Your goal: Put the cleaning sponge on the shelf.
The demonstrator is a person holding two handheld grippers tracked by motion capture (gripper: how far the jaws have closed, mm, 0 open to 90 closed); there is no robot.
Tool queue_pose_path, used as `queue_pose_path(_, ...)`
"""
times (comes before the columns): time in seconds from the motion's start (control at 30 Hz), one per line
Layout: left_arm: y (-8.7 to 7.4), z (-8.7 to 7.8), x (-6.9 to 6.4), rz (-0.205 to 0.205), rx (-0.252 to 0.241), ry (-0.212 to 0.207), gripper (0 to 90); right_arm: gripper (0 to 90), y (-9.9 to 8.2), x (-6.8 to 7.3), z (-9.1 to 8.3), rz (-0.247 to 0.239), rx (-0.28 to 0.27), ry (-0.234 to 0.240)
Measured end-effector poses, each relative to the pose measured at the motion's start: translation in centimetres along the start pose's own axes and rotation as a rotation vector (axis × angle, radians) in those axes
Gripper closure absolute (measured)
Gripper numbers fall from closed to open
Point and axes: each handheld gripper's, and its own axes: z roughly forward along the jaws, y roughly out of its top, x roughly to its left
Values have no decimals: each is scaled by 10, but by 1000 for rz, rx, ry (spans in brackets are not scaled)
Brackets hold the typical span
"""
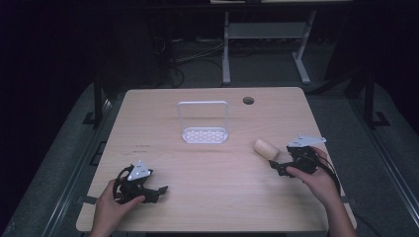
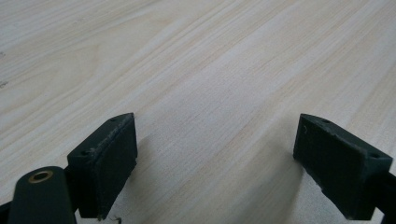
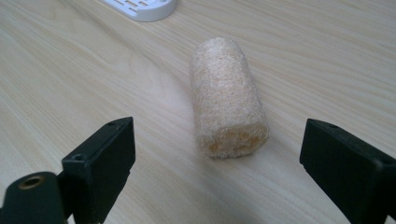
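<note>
The right gripper is gaping wide just short of the loofah roll, which is lying on its side on the table, near the white rack; the left gripper is resting open over bare wood, well apart.

The table carried one loofah roll near its right edge and one white rack toward its far edge. Two grippers were there, each with two fingers.
</note>
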Motion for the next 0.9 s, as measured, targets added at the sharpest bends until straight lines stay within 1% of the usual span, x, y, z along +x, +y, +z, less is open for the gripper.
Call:
queue_pose_path(0.13,0,0,0,-3,0,0,131,101,3,-2,2,-12,5,4)
queue_pose_path(0.33,0,0,0,-3,0,0,130,101,9,-3,5,-13,17,5)
queue_pose_path(0.37,0,0,0,-3,0,0,131,101,11,-5,6,-23,18,8)
queue_pose_path(0.43,0,0,0,-4,-2,0,131,101,13,-5,7,-17,19,10)
queue_pose_path(0.5,0,0,-1,-8,-7,-1,131,101,15,-6,9,-21,24,15)
queue_pose_path(0.63,0,0,0,-4,1,-1,130,101,20,-7,12,-29,32,20)
queue_pose_path(0.7,0,0,0,-4,-1,0,130,101,23,-8,14,-27,38,24)
queue_pose_path(0.73,0,0,0,-4,-1,-1,131,101,26,-8,16,-34,48,28)
queue_pose_path(0.9,0,0,0,-4,-1,0,131,101,33,-8,21,-44,61,36)
